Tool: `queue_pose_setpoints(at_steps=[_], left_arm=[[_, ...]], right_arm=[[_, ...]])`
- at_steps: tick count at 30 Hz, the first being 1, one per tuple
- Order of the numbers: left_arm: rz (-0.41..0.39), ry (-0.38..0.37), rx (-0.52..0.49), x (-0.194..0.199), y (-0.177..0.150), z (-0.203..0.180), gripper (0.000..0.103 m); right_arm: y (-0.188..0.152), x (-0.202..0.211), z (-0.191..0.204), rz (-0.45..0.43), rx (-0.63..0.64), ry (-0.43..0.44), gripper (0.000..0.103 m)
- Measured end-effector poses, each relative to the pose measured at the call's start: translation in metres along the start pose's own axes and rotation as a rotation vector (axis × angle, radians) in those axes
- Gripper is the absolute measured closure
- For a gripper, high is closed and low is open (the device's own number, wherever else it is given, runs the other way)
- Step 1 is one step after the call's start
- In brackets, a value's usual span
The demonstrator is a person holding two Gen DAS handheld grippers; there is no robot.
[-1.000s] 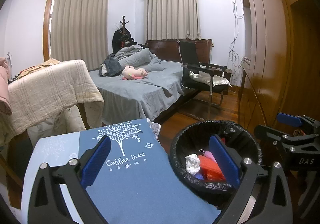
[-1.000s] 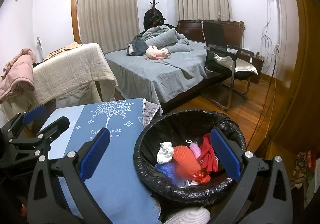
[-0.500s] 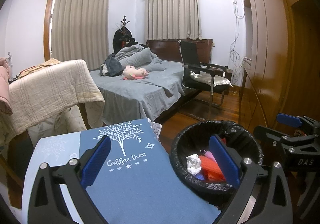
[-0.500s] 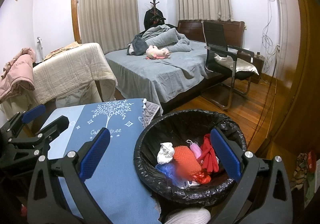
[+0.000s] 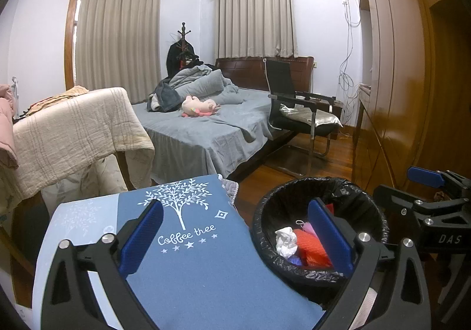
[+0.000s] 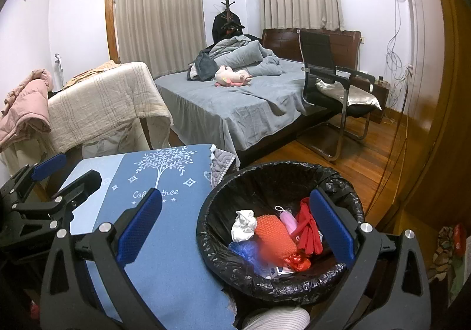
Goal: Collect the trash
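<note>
A round bin with a black liner (image 6: 265,177) (image 5: 353,191) stands on the floor beside a low table covered by a blue "Coffee tree" cloth (image 5: 191,256) (image 6: 153,241). Inside lie a crumpled white tissue (image 6: 243,225) (image 5: 285,241), an orange mesh piece (image 6: 275,234) (image 5: 312,247), a pink item (image 6: 288,221), a red piece (image 6: 309,230) and a blue wrapper (image 6: 245,250). My left gripper (image 5: 235,238) is open and empty, straddling the cloth's edge and the bin. Above the bin's near rim my right gripper (image 6: 235,227) hangs open, empty.
A bed with grey sheets (image 5: 206,130), piled bedding and a pink plush toy (image 5: 197,106) lies behind. A black chair (image 5: 297,112) stands at its right. A beige-draped rack (image 5: 73,130) is at left, wooden wardrobe doors (image 5: 412,94) at right. Wooden floor (image 6: 368,147) shows past the bin.
</note>
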State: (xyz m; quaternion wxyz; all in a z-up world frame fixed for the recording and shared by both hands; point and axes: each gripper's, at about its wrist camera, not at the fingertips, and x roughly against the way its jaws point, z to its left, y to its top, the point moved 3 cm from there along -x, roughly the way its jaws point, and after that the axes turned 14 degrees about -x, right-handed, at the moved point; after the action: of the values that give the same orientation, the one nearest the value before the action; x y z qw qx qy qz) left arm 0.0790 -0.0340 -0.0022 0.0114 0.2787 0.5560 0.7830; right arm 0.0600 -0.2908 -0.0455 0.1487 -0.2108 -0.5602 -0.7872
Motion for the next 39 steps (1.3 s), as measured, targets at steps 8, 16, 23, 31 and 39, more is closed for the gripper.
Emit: queue_pose_setpoints(at_steps=[8, 16, 23, 31, 39], left_arm=[[0.001, -0.001, 0.0, 0.0001, 0.0004, 0.0, 0.006], [0.002, -0.001, 0.002, 0.0, 0.0003, 0.0013, 0.006], [0.001, -0.001, 0.002, 0.0001, 0.0007, 0.0013, 0.006], [0.002, 0.0, 0.002, -0.0001, 0.0007, 0.0011, 0.006], [0.003, -0.001, 0.002, -0.0005, 0.0007, 0.0012, 0.006]], right_arm=[[0.0003, 0.0001, 0.0007, 0.003, 0.0, -0.001, 0.005], [0.0004, 0.0, 0.0021, 0.004, 0.0, 0.0, 0.005], [0.0004, -0.0006, 0.0016, 0.003, 0.0, 0.0, 0.005], [0.0005, 0.0, 0.0023, 0.005, -0.001, -0.001, 0.005], [0.0004, -0.0007, 0.0022, 0.006, -0.001, -0.001, 0.005]])
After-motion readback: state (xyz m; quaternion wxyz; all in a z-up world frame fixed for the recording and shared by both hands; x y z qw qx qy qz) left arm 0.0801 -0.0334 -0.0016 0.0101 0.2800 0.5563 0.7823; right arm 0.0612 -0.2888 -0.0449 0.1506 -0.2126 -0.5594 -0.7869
